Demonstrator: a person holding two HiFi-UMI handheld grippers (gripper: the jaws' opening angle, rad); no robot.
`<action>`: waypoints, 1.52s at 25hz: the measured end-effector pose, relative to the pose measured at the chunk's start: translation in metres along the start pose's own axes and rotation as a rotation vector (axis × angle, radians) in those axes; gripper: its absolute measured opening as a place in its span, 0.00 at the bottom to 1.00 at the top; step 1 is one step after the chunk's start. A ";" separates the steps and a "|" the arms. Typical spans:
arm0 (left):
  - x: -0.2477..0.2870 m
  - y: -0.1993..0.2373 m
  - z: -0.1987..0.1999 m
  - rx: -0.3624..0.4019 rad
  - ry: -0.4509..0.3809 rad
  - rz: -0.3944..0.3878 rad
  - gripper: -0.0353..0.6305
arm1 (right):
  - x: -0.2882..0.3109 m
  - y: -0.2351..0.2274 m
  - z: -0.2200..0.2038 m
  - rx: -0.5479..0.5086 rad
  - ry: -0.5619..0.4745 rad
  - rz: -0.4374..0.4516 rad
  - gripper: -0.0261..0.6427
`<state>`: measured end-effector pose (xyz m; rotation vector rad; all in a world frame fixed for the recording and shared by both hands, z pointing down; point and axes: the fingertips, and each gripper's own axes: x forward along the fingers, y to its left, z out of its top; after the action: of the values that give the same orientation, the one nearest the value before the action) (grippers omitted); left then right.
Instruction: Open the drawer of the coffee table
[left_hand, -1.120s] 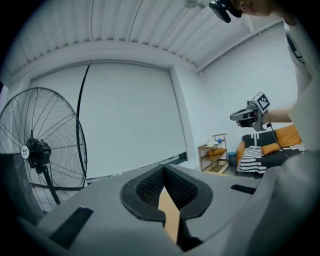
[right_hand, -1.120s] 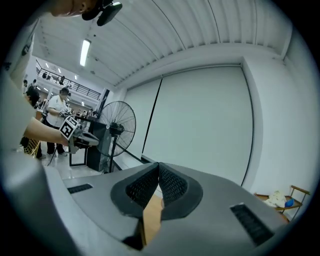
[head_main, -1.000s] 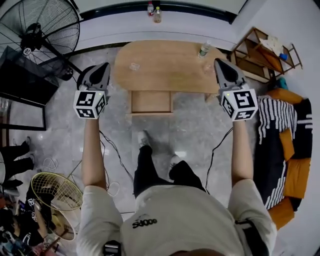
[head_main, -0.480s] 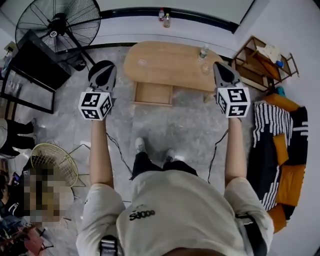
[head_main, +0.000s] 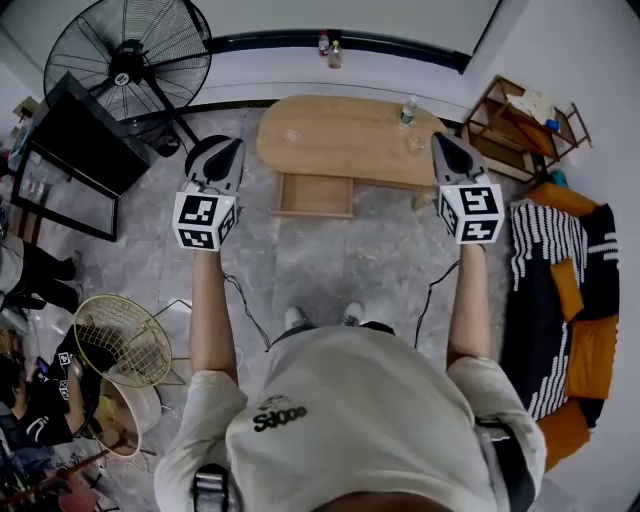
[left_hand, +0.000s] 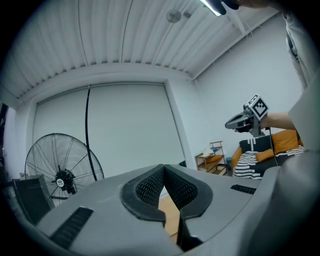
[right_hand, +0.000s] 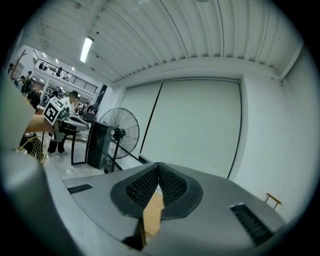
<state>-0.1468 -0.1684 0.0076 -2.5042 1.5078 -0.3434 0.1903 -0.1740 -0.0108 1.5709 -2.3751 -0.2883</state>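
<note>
- Head view is showing the drawer (head_main: 314, 195) pulled out from under the near edge of the coffee table (head_main: 350, 135). The task is looking done, with nothing obvious left.
- The drawer is opening toward the person, its long axis running left-right, parallel to the table's.
- The left gripper (head_main: 224, 160) and right gripper (head_main: 446, 152) are hovering either side, jaws together, gripping nothing, clear of the table.

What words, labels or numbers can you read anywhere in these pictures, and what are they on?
No text reads clearly.
Shirt print: too blurred to read.
Bottle on the coffee table: label too small.
Marker cubes: square patterns only, no words.
</note>
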 end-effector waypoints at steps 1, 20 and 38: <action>-0.004 0.002 0.002 0.010 -0.004 -0.005 0.08 | -0.001 0.005 0.003 0.002 -0.003 -0.005 0.05; -0.015 0.010 0.022 0.045 -0.105 -0.090 0.08 | 0.028 0.083 0.045 -0.027 -0.045 0.059 0.05; -0.012 0.018 0.011 0.002 -0.085 -0.051 0.08 | 0.037 0.092 0.044 -0.070 -0.051 0.102 0.05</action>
<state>-0.1637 -0.1652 -0.0092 -2.5257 1.4139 -0.2428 0.0824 -0.1722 -0.0183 1.4233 -2.4461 -0.3894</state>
